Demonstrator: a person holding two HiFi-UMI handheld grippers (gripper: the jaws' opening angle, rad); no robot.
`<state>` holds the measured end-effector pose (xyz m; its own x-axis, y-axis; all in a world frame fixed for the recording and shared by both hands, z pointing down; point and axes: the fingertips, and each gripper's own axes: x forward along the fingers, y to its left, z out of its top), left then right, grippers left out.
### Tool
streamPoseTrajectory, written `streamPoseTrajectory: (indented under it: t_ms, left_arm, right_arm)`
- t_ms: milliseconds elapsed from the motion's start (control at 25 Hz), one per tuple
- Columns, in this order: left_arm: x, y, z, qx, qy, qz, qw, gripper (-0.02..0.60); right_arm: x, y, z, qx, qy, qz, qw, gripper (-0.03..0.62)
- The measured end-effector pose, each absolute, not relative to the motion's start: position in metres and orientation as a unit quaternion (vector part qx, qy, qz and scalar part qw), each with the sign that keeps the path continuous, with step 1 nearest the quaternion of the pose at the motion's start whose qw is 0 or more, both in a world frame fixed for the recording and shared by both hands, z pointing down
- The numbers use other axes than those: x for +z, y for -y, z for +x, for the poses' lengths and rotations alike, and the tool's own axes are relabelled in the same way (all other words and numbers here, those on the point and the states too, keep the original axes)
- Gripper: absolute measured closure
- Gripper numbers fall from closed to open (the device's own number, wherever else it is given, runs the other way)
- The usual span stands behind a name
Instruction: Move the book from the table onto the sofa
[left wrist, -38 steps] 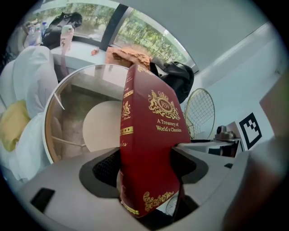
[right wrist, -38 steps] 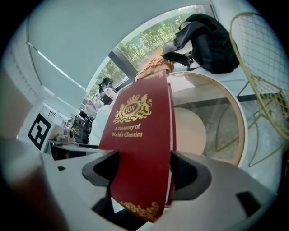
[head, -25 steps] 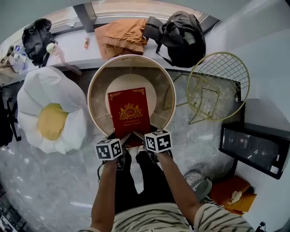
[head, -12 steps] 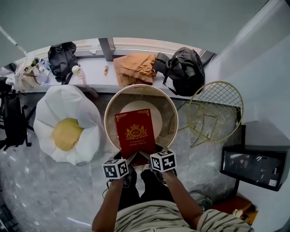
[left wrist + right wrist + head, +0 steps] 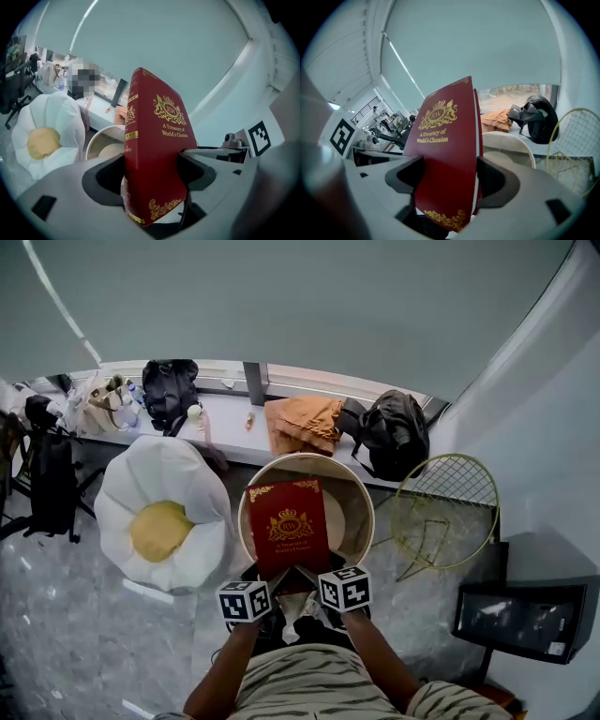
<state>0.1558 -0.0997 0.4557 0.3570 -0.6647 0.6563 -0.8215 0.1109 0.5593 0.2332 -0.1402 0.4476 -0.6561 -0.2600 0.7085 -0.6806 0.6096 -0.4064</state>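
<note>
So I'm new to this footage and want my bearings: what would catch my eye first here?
The red book with gold lettering, clamped at its near edge by the left claw and right claw, over the round table. To its left sits a white flower-shaped sofa with a yellow centre.

The head view looks steeply down from high above the table (image 5: pixel 366 512). Each gripper view sits close behind its own jaws, facing forward — all three share the book (image 5: pixel 289 526) and table.
</note>
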Motion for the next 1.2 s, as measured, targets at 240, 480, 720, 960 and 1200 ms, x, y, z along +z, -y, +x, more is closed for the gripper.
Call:
streamPoseTrajectory:
  t_ms: [240,480,720,960,1200]
  left_arm:
    - [0.396,0.099,0.139,0.064,0.585,0.676,0.444,0.224]
    - [0.338,0.097,0.116,0.042,0.614,0.683,0.393,0.224]
    - [0.31,0.092,0.104,0.017,0.64,0.678,0.36,0.225]
    - [0.29,0.068,0.076,0.006,0.673,0.659,0.337,0.224]
    - [0.281,0.029,0.052,-0.021,0.713,0.618,0.331,0.224]
  right_arm:
    - [0.388,0.14,0.216,0.304,0.87,0.273,0.275,0.22]
    - [0.33,0.14,0.192,0.261,0.898,0.261,0.239,0.22]
    - [0.3,0.138,0.176,0.222,0.918,0.239,0.224,0.22]
    - [0.282,0.119,0.145,0.205,0.933,0.206,0.214,0.22]
    - [0.273,0.089,0.114,0.184,0.946,0.15,0.221,0.221]
